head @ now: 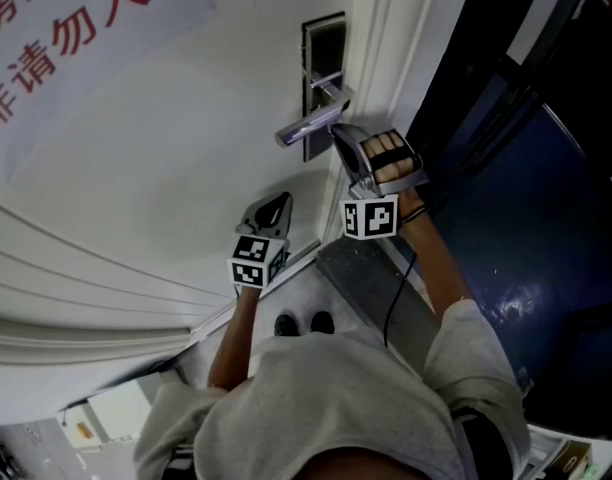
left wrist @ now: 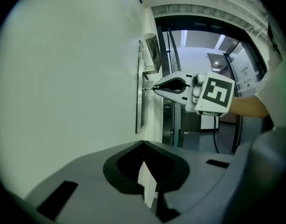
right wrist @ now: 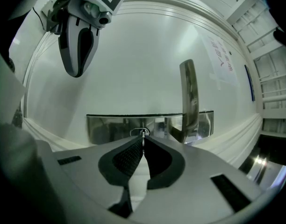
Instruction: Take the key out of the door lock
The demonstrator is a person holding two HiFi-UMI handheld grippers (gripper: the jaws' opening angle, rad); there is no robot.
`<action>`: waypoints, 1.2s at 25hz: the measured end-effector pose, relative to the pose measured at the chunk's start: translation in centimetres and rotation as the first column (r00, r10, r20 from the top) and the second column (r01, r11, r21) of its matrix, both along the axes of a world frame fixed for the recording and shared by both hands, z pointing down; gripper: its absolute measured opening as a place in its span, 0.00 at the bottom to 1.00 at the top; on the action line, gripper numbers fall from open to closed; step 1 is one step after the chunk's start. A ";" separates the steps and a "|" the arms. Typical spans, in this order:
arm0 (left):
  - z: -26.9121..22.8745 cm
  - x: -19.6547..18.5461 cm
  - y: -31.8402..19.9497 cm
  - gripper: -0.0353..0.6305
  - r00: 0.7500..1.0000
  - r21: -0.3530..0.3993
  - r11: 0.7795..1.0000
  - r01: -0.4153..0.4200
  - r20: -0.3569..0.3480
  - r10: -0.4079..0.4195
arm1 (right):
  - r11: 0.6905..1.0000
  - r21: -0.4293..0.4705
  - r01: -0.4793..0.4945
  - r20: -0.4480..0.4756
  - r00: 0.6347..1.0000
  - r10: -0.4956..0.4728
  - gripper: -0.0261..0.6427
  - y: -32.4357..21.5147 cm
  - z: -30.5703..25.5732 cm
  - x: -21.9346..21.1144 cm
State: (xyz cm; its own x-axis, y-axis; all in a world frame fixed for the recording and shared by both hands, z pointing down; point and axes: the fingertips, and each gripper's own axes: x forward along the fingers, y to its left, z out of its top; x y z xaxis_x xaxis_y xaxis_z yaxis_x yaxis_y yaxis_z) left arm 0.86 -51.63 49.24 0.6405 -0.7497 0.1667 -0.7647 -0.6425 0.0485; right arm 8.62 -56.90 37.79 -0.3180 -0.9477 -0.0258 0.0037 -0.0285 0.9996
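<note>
Person: a grey shirt (head: 336, 398) fills the near edge of the head view, with both forearms reaching away toward the door (head: 186, 118).
Left gripper: the left gripper (head: 283, 200) is held near and left of the lock plate (head: 324, 38), clear of it, with its jaws together and nothing between them.
Right gripper: the right gripper (head: 338, 131) has its tip at the plate, just under the lever handle (head: 311, 123). Its jaws are pinched nearly closed on the key (right wrist: 142, 133).
Key: it sits in the lock, a thin metal sliver sticking out of the shiny plate between the right jaw tips.
Writing: a white notice (head: 66, 28) at the far left of the door carries red Chinese characters. The lower row reads 非请勿入, and the upper row is cut off by the picture edge.
Markers: a cube with black-and-white squares (head: 371, 216) sits on the right gripper, and another such cube is on the left gripper.
Edges: the plate stands just left of the door's edge, with the white frame (head: 386, 28) beside it.
Open room: a glossy dark blue floor (head: 526, 188) spreads out to the right of the frame.
</note>
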 end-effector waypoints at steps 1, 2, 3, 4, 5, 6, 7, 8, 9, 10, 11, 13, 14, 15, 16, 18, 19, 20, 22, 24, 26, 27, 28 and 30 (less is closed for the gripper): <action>0.1 0.1 0.0 0.08 1.000 -0.002 1.000 -0.001 -0.003 0.001 | 1.000 0.001 0.005 0.002 1.000 -0.005 0.08 0.2 0.0 0.1; 0.1 0.2 0.0 0.08 1.000 -0.003 1.000 -0.002 -0.005 0.002 | 1.000 0.002 0.007 0.003 1.000 -0.007 0.08 0.3 0.0 0.2; 0.1 0.4 0.0 0.08 1.000 -0.004 1.000 -0.004 -0.007 0.004 | 1.000 0.002 0.009 0.005 1.000 -0.009 0.08 0.5 0.0 0.3; 0.2 0.5 0.1 0.08 1.000 -0.005 1.000 -0.006 -0.006 0.006 | 1.000 0.001 0.009 0.007 1.000 -0.009 0.08 0.7 0.0 0.4; 0.2 0.6 0.2 0.08 1.000 -0.006 1.000 -0.007 -0.005 0.007 | 1.000 0.001 0.008 0.011 1.000 -0.008 0.08 0.9 0.1 0.6; 0.2 0.6 0.2 0.08 1.000 -0.005 1.000 -0.008 -0.003 0.008 | 1.000 0.001 0.006 0.015 1.000 -0.006 0.08 1.2 0.1 0.7; 0.2 0.5 0.1 0.08 1.000 -0.004 1.000 -0.008 -0.001 0.008 | 1.000 0.001 0.003 0.019 1.000 -0.003 0.08 1.4 0.1 0.9; 0.2 0.5 0.1 0.08 1.000 -0.002 1.000 -0.007 0.000 0.007 | 1.000 -0.001 0.000 0.025 1.000 0.000 0.08 1.6 0.2 1.1; 0.1 0.4 0.0 0.08 1.000 -0.002 1.000 -0.006 0.000 0.006 | 1.000 -0.004 -0.002 0.034 0.999 0.002 0.08 1.8 0.1 1.2; 0.1 0.4 0.0 0.08 1.000 -0.001 1.000 -0.005 0.000 0.005 | 1.000 -0.007 -0.002 0.046 0.999 0.002 0.08 2.0 0.1 1.3; 0.1 0.5 0.0 0.08 1.000 -0.003 1.000 -0.005 -0.001 0.005 | 1.000 -0.010 -0.002 0.058 0.998 0.002 0.08 2.2 0.1 1.4; 0.1 0.6 0.0 0.08 1.000 -0.005 1.000 -0.008 -0.001 0.008 | 1.000 -0.018 -0.003 0.084 0.996 0.004 0.08 2.5 0.1 1.7; 0.0 0.8 0.0 0.08 1.000 -0.004 1.000 -0.010 -0.002 0.010 | 1.000 -0.025 -0.005 0.097 0.995 0.008 0.08 2.6 0.1 1.9; 0.0 1.0 0.1 0.08 1.000 -0.001 1.000 -0.013 -0.003 0.013 | 0.999 -0.035 -0.009 0.113 0.994 0.013 0.08 2.7 0.2 2.1; -0.1 1.1 0.1 0.08 1.000 0.000 1.000 -0.015 -0.003 0.015 | 0.999 -0.048 -0.011 0.133 0.991 0.018 0.08 2.8 0.4 2.4; -0.1 1.2 0.1 0.08 1.000 0.001 1.000 -0.019 -0.001 0.019 | 0.997 -0.076 -0.013 0.188 0.982 0.027 0.08 3.1 0.6 2.8; -0.1 1.2 0.1 0.08 1.000 0.001 1.000 -0.020 0.000 0.020 | 0.996 -0.093 -0.012 0.224 0.974 0.032 0.08 3.2 0.7 2.9; -0.2 1.3 0.1 0.08 1.000 0.002 1.000 -0.021 0.000 0.021 | 0.994 -0.111 -0.009 0.269 0.962 0.039 0.08 3.3 0.8 3.1; -0.2 1.3 0.0 0.08 1.000 0.004 1.000 -0.023 -0.001 0.023 | 0.988 -0.154 0.002 0.378 0.924 0.057 0.08 3.5 0.8 3.5; -0.3 1.3 0.0 0.08 1.000 0.007 1.000 -0.024 0.000 0.024 | 0.979 -0.203 0.022 0.500 0.862 0.084 0.08 3.7 0.8 4.0; -0.3 1.3 -0.1 0.08 1.000 0.008 1.000 -0.025 0.000 0.025 | 0.967 -0.251 0.049 0.618 0.777 0.121 0.08 4.0 1.1 4.6; -0.3 1.3 -0.1 0.08 1.000 0.009 1.000 -0.026 0.001 0.026 | 0.960 -0.271 0.066 0.672 0.728 0.139 0.08 4.1 1.2 4.9; -0.3 1.3 -0.1 0.08 1.000 0.009 1.000 -0.026 0.001 0.026 | 0.954 -0.286 0.085 0.721 0.675 0.156 0.08 4.1 1.4 5.2; -0.4 1.2 -0.2 0.08 1.000 0.010 1.000 -0.027 0.000 0.027 | 0.943 -0.313 0.112 0.797 0.571 0.197 0.08 4.3 2.1 6.0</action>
